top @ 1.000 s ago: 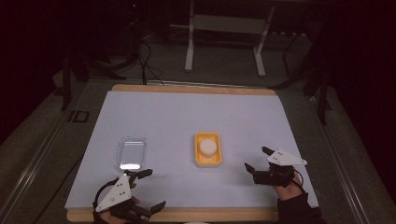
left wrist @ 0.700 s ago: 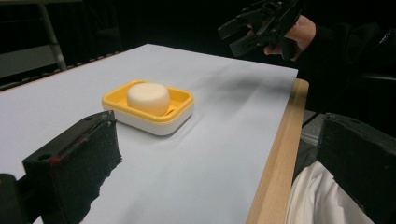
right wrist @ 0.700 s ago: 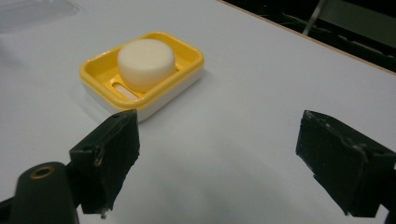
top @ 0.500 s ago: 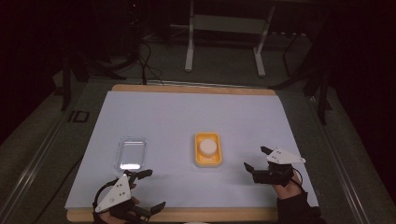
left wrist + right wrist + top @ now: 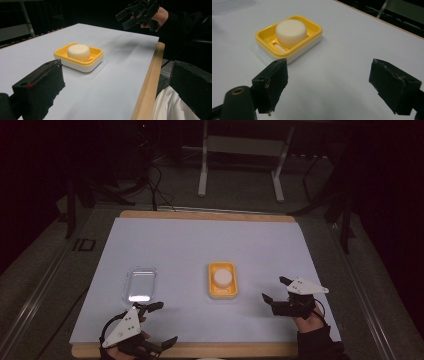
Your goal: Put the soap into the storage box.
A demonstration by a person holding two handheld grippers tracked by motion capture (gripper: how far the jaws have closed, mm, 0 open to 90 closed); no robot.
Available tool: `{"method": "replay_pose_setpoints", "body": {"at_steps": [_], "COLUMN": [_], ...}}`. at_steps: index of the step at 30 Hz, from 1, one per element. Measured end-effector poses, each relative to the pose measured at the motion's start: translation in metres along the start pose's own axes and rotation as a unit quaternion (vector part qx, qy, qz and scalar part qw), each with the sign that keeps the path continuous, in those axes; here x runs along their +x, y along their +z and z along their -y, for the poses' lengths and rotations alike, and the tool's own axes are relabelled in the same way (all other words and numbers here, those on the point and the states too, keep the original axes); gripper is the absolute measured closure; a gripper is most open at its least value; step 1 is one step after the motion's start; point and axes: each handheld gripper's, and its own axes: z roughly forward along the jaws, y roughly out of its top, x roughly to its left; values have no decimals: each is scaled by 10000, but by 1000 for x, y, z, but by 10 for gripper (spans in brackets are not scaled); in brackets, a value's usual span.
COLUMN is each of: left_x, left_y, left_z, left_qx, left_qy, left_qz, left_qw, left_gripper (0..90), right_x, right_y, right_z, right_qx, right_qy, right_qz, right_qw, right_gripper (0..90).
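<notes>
A: Where is the soap (image 5: 223,276)?

B: In the yellow dish (image 5: 212,290), near the middle of the bench (image 5: 200,240). It is a round, pale puck, and it sits upright on the slotted floor of the dish.

A: And the right gripper (image 5: 276,289)?

B: It hovers to the right of the dish, near it but apart, with its fingers (image 5: 273,80) pointed at the dish. From the right gripper view the dish (image 5: 262,35) lies ahead and to the left of the gap, and the soap (image 5: 290,30) is beyond the tips.

A: Are those fingers open?

B: Partly. They have just been closing, yet a clear gap stands between them and nothing is in it. Only white bench shows there.

A: The left gripper (image 5: 162,322)?

B: At the near edge of the bench, low and left of the dish, well apart from it. Its fingers (image 5: 42,82) stand wide and hold nothing. In the left gripper view the dish (image 5: 97,53) is ahead, and the right gripper (image 5: 128,18) hangs above the far side in a hand (image 5: 160,15).

A: Anything else on the bench?

B: A clear lid (image 5: 141,283) lies flat to the left of the dish, just beyond the left gripper. The white sheet covers the bench except for a wooden rim (image 5: 210,215).
</notes>
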Motion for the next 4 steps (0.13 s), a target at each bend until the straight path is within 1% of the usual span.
{"method": "replay_pose_setpoints", "body": {"at_steps": [3, 4], "left_x": [0, 0], "left_y": [0, 0], "left_z": [0, 0], "left_qx": [-7, -3], "left_qy": [-9, -5], "left_qz": [-8, -10], "left_qw": [10000, 10000], "left_gripper": [1, 1], "right_x": [-1, -2], "right_y": [-1, -1], "right_z": [0, 0], "right_qx": [-31, -35], "right_qy": [46, 50], "right_qz": [-51, -30], "right_qw": [10000, 10000], "right_gripper": [155, 156]}}
